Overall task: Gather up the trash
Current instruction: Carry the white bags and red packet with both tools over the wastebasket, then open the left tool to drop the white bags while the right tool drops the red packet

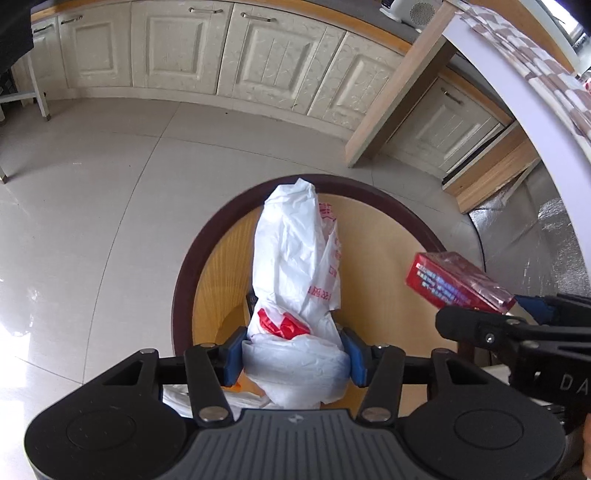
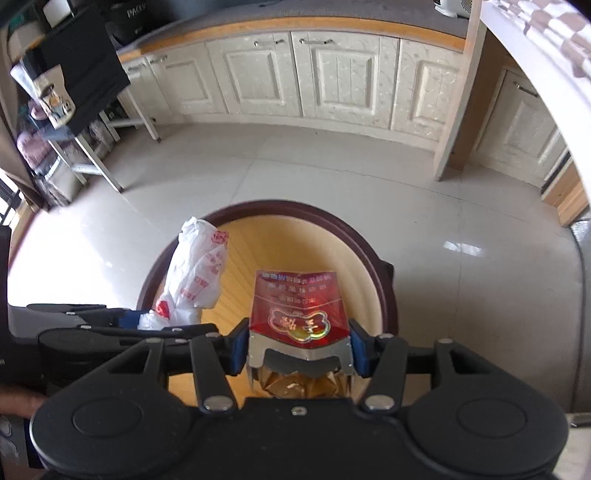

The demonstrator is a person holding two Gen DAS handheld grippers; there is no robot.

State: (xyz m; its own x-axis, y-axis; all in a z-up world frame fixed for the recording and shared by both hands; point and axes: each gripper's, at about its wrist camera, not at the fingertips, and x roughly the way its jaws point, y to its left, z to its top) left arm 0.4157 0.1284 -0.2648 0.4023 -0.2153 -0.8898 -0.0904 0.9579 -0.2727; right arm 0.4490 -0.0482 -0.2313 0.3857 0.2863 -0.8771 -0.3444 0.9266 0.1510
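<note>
Trash, in two pieces, held above a round wooden stool with a dark rim, on a pale tiled kitchen floor. White plastic bag, printed in red characters too crumpled to read, clamped at its bunched lower end between the blue pads of the left gripper; long axis running straight away from the camera, free end pointing toward the cream cabinets. Red cigarette pack, wrapped in glossy film, pinched across its width by the right gripper; lid end open toward the camera, showing gold foil; closed end pointing away over the stool seat. Gold emblem with characters on the pack face, lines of small white print beyond it, none legible. In the left wrist view, same pack slanting in from the right, well apart from the bag. In the right wrist view, bag to the left of the pack. "PACK" visible on a dark container on the far counter.
</note>
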